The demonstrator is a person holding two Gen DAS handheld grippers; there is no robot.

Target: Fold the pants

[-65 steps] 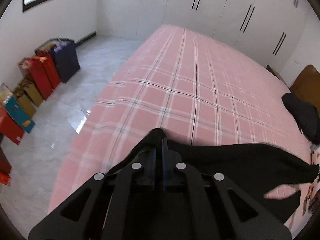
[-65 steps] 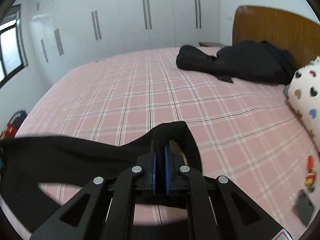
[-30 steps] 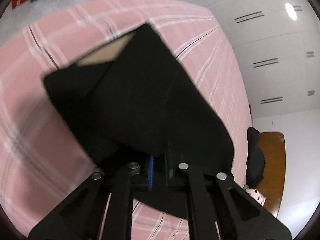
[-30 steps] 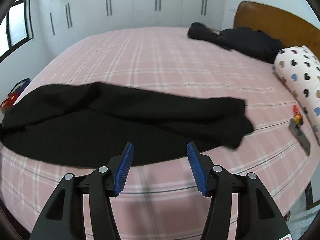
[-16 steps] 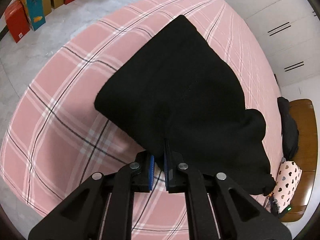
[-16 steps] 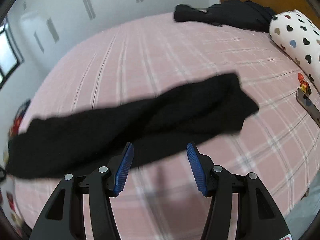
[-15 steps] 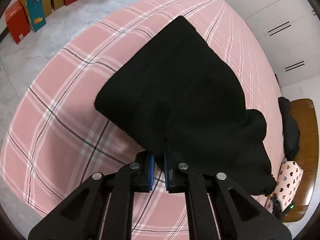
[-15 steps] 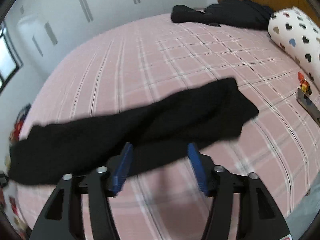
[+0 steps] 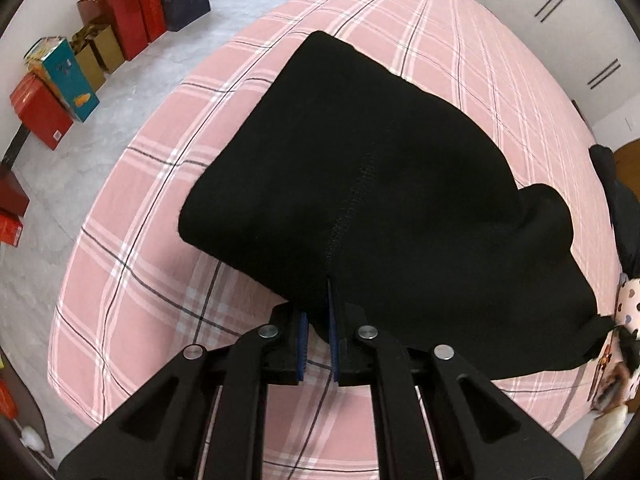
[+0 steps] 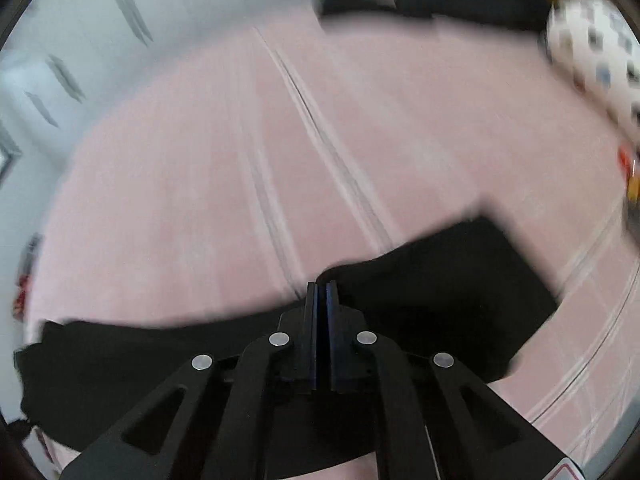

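The black pants (image 9: 384, 184) lie folded lengthwise on the pink plaid bed (image 9: 160, 208), stretching from the foot corner toward the pillow side. My left gripper (image 9: 318, 320) is shut on the pants' near edge, by a stitched seam. In the blurred right wrist view the pants (image 10: 440, 292) spread left and right under my right gripper (image 10: 322, 292). Its jaws stand closed on the pants' far edge.
Red, brown, teal and navy gift bags (image 9: 100, 48) line the floor by the wall left of the bed. A heart-print pillow (image 10: 592, 40) and another dark garment (image 10: 420, 4) lie near the wooden headboard. Small objects (image 10: 628, 172) sit at the bed's right edge.
My right gripper has dropped down onto the pants and closed; it was open above them before. My left gripper stays shut on the pants, with little change of view.
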